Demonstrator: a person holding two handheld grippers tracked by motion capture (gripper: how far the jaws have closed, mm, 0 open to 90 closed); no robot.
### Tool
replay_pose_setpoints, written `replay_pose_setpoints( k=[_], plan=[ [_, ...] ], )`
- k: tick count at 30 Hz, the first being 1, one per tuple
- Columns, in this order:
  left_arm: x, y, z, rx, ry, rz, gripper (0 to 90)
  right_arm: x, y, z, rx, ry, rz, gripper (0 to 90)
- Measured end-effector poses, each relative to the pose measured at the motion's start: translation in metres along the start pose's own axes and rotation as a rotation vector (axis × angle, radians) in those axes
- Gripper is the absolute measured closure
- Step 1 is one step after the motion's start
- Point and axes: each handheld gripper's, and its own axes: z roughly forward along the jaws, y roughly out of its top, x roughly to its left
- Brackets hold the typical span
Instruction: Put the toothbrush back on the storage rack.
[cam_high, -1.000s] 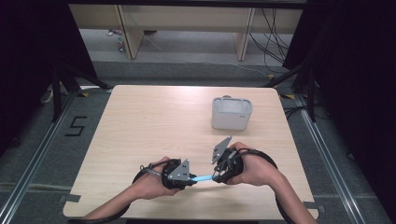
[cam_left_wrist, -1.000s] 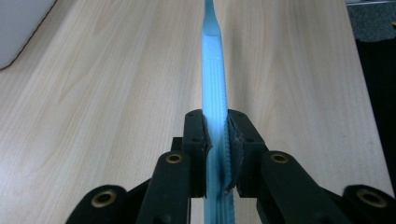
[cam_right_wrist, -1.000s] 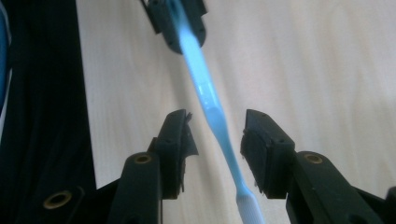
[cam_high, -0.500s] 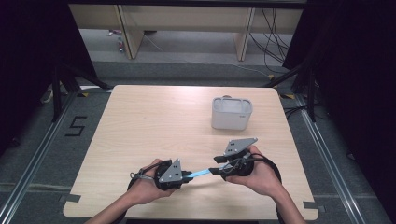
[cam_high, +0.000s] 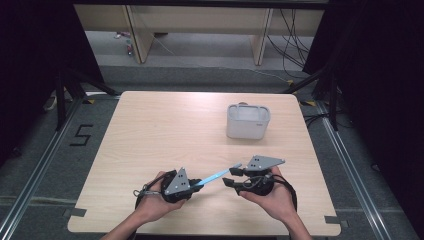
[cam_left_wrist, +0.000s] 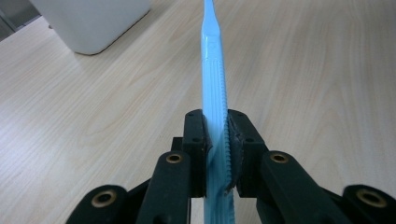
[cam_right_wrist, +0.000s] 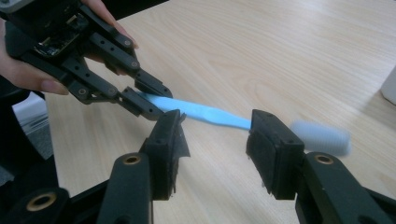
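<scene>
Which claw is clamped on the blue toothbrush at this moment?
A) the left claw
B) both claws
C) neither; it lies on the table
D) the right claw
A: the left claw pinches the blue toothbrush handle, while the right claw stands open around its neck without pressing.

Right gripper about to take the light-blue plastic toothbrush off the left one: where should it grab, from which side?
Probably the bare neck of the light-blue plastic toothbrush, between the left gripper and the white bristle head. The left one is shut on the ribbed handle, so that end is taken. The right gripper, jaws open, already straddles the neck; close across its thin sides.
</scene>
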Motion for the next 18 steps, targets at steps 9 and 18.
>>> replay_pose_setpoints(
  k=[9, 18],
  plan=[
    [0.004, -0.004, -0.001, -0.019, 0.03, -0.036, 78.5, -0.002, -0.011, 0.005, -0.047, 0.004, 0.05, 49.0],
    [0.005, -0.004, -0.001, -0.051, 0.059, -0.063, 78.5, -0.003, -0.017, 0.014, -0.028, 0.001, 0.117, 45.8]
  ],
)
